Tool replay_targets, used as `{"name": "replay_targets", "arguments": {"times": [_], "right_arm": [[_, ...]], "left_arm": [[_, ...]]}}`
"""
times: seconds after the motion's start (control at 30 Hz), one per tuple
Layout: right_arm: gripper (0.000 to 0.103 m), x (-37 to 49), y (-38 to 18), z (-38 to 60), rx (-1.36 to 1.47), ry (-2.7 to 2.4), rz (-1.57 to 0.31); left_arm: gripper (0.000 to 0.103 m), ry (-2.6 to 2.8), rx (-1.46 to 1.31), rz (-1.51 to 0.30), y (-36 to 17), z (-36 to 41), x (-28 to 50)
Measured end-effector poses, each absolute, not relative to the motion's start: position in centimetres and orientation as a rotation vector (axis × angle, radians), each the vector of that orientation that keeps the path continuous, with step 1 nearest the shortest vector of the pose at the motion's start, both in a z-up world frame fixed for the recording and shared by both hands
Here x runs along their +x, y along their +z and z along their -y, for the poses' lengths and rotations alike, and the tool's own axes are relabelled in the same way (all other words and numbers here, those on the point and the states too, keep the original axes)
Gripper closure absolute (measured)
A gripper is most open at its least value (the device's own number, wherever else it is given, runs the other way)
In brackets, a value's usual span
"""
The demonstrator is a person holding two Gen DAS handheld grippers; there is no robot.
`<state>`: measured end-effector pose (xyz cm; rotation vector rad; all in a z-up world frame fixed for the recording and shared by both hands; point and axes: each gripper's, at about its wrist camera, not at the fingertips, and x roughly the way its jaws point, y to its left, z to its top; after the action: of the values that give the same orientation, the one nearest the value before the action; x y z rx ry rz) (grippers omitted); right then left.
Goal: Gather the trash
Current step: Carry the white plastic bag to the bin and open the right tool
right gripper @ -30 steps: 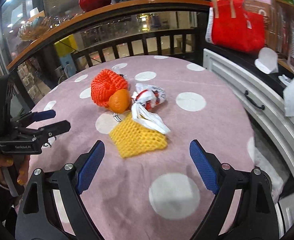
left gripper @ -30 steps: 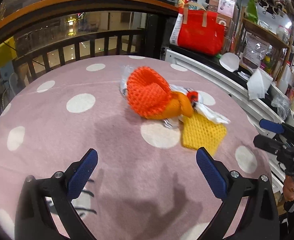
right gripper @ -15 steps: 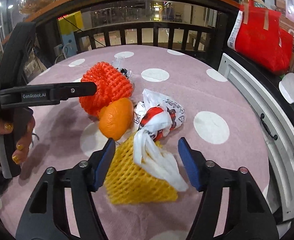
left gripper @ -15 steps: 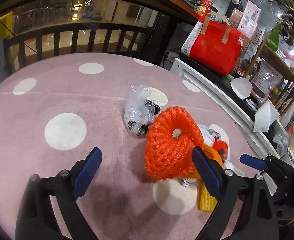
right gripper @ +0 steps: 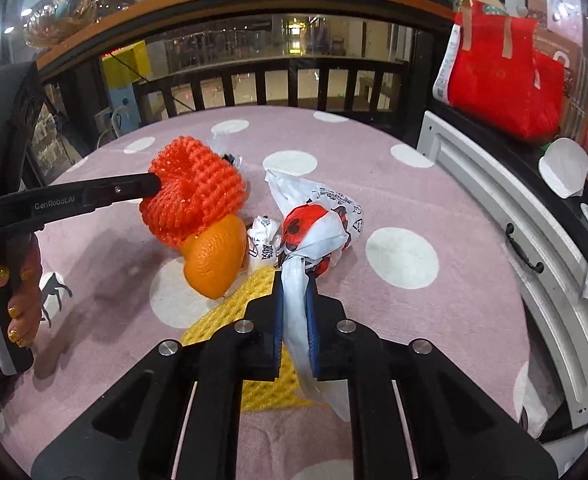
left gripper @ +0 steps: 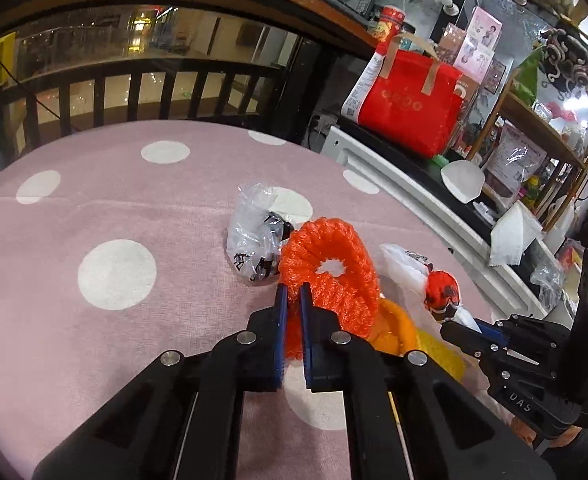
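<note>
A pile of trash lies on the pink dotted tablecloth [left gripper: 94, 208]. My left gripper [left gripper: 291, 292] is shut on the near rim of a red foam fruit net [left gripper: 334, 276]. A crumpled clear plastic bag [left gripper: 252, 240] lies just behind that net. My right gripper [right gripper: 295, 280] has its jaws closing, and the pads pinch the twisted tail of a white plastic bag [right gripper: 318, 220] with red print. An orange [right gripper: 214, 260] rests against the red net [right gripper: 198, 192]. A yellow foam net [right gripper: 230, 312] lies flat under the bag's tail and my right fingers.
A white drawer cabinet [right gripper: 494, 208] runs along the table's right side with a red tote bag [left gripper: 410, 108] on top. A dark wooden railing [left gripper: 134, 96] stands behind the table. A hand [right gripper: 18, 292] holds the left gripper's handle at the left.
Both grippers moved forward into the pile and went from wide open to shut: the left onto the red foam net, the right onto the white bag's tail.
</note>
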<state>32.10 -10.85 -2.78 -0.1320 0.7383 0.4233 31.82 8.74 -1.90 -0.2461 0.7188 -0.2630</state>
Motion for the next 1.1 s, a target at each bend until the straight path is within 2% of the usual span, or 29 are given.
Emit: {"name": "replay_targets", "arguments": {"times": [0.5,1.1], "right_arm": [[0.093,24.8,0.2,15.6,-0.042,0.409,-0.669],[0.093,16.6,0.0,25.5,0.035,0.226,-0.649]], "left_arm": [[0.097,-0.236,-0.263,-0.534,4.4,-9.0,22.8],[0.097,-0.379,-0.219,-0.528,4.4,-1.5,17.2]]}}
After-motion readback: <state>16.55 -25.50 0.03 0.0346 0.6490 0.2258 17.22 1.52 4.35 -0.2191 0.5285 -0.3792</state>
